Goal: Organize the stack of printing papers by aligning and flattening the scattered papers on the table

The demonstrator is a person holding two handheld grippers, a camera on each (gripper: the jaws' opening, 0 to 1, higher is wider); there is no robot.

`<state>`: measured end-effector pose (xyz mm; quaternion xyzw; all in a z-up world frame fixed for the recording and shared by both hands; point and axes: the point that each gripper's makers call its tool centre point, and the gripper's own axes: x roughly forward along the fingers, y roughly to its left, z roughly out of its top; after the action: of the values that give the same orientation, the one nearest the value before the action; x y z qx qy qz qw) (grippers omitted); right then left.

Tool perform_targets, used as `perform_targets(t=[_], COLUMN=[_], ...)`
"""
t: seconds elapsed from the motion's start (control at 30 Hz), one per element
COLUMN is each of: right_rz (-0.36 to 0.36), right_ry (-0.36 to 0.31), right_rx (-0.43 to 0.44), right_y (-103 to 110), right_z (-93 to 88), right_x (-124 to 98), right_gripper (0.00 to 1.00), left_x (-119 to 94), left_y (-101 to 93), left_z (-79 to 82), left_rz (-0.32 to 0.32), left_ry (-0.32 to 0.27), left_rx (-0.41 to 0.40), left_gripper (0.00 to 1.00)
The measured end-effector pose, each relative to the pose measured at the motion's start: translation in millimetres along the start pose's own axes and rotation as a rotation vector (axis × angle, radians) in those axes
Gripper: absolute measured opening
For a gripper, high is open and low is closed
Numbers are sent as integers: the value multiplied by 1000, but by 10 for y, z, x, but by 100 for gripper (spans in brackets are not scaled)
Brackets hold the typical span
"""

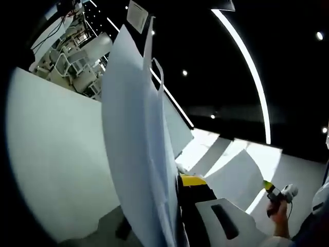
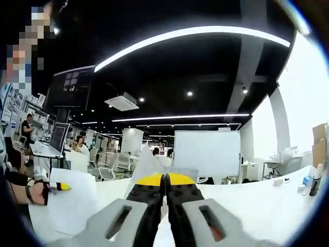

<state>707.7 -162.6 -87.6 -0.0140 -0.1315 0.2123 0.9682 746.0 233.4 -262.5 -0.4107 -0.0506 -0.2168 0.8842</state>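
In the left gripper view a stack of white papers (image 1: 136,144) stands edge-on and curves upward. My left gripper (image 1: 177,182) is shut on its lower edge; the yellow-tipped near jaw shows and the other jaw is hidden behind the sheets. Off to the right, a hand holds my right gripper (image 1: 268,186) against another white sheet (image 1: 236,172). In the right gripper view my right gripper (image 2: 164,180) has its yellow tips pressed together on a thin sheet (image 2: 146,164) seen edge-on. At the left, the left gripper (image 2: 60,187) holds a flat white paper (image 2: 74,206) above the white table (image 2: 252,206).
A whiteboard (image 2: 206,149) stands behind the table. Small items and a bottle (image 2: 312,184) sit at the table's far right end. Office chairs (image 1: 77,59) and desks with seated people (image 2: 26,128) fill the background. A person's forearm (image 2: 20,185) shows at the left.
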Motion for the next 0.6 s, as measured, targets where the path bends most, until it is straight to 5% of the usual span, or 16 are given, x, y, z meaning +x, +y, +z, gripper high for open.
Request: perform_targets(t=[0.6], right_rz=[-2], right_ry=[-39], right_rx=[0], right_y=[5], right_z=[141], right_x=[-14], right_gripper=[0], left_x=[5], left_y=[-1], left_z=[1], left_rz=[1], left_ry=[-1], left_rx=[-1], left_gripper=[8])
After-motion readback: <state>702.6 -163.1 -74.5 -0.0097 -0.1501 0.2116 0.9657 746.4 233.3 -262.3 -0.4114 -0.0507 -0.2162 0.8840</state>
